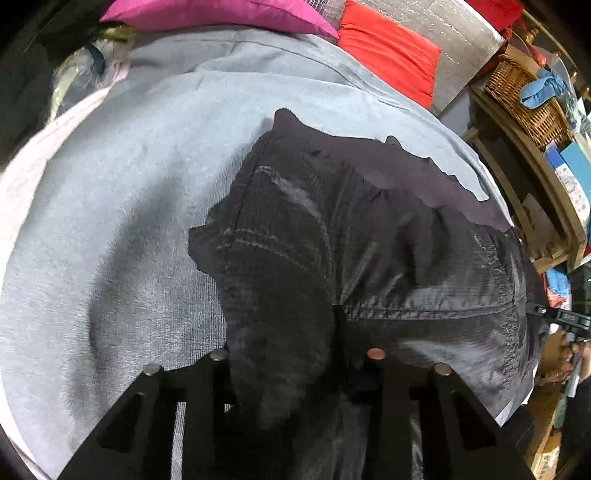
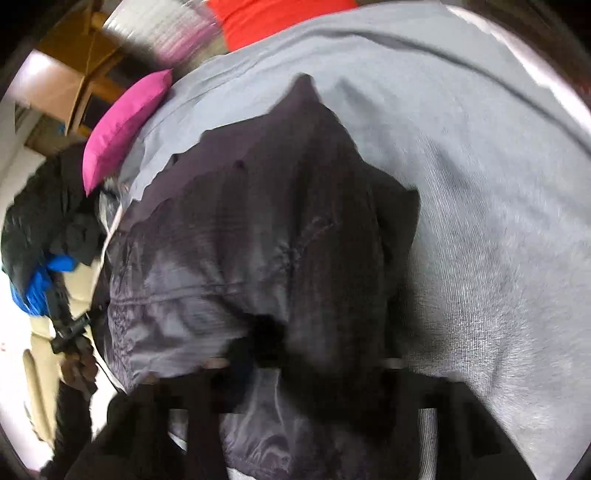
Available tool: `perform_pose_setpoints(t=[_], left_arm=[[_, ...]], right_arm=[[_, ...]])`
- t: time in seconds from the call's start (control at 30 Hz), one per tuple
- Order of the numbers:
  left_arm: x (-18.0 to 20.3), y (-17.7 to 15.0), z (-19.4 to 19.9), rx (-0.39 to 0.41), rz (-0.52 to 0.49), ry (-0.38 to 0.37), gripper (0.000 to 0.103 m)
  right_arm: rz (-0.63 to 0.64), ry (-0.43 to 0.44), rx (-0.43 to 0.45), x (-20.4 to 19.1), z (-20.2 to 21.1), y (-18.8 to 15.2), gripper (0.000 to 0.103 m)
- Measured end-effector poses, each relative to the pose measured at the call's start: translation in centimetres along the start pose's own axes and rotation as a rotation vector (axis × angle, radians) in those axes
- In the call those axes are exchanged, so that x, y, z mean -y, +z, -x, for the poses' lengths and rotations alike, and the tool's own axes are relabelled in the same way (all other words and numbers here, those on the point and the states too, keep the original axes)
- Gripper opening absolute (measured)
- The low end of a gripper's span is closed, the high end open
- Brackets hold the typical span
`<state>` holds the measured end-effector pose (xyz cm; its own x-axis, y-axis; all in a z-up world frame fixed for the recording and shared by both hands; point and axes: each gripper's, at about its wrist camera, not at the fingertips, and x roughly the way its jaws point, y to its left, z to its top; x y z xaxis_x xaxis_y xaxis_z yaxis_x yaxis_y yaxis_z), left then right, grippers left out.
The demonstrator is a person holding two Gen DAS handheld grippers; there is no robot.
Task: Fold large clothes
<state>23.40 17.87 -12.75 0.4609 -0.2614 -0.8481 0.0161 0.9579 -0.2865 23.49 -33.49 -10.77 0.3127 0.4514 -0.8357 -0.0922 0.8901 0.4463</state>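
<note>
Left wrist view: dark jeans (image 1: pixel 332 240) bunched on the grey bedsheet (image 1: pixel 129 203), waistband and lining turned up. Left tool (image 1: pixel 295 360) has denim filling the gap between its fingers; looks clamped on it, jaws part open around the wad. Denim likely heavy, limp, not slippery; best held at seams or waistband.

Right wrist view: blurred. Jeans (image 2: pixel 277 240) run into right tool (image 2: pixel 306 363); grip state cannot tell. Pink pillow (image 2: pixel 125 125) well apart.

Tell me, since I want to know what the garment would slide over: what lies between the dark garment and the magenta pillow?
In the left wrist view, only grey bed cover separates the dark garment from the magenta pillow.
</note>
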Motion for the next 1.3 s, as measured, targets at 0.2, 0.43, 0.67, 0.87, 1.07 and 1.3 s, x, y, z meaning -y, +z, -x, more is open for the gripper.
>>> perform_pose_setpoints(t=[0.2, 0.43, 0.67, 0.87, 1.07, 1.3], left_arm=[[2.8, 1.2, 2.9, 0.087, -0.061, 0.054, 0.023], [7.4, 4.1, 9.1, 0.249, -0.125, 0.027, 0.019], [11.0, 3.6, 13.0, 0.393, -0.191, -0.003, 0.019], [9.4, 0.5, 5.0, 0.247, -0.127, 0.036, 0.022], [3.5, -3.6, 0.6, 0.152, 0.023, 0.044, 0.053], [2.7, -3.0, 1.9, 0.151, 0.025, 0.016, 0.056]], right_arm=[[0.132, -0.053, 0.097, -4.5, 4.6, 1.1, 0.014], [0.306, -0.129, 0.243, -10.6, 11.9, 3.2, 0.01], [0.307, -0.178, 0.41, -10.0, 19.0, 2.8, 0.008], [0.171, -0.162, 0.264, -1.6, 12.1, -0.4, 0.011], [-0.016, 0.022, 0.196, 5.4, 5.9, -3.3, 0.033], [-0.059, 0.025, 0.287, 7.3, 9.6, -0.7, 0.092]])
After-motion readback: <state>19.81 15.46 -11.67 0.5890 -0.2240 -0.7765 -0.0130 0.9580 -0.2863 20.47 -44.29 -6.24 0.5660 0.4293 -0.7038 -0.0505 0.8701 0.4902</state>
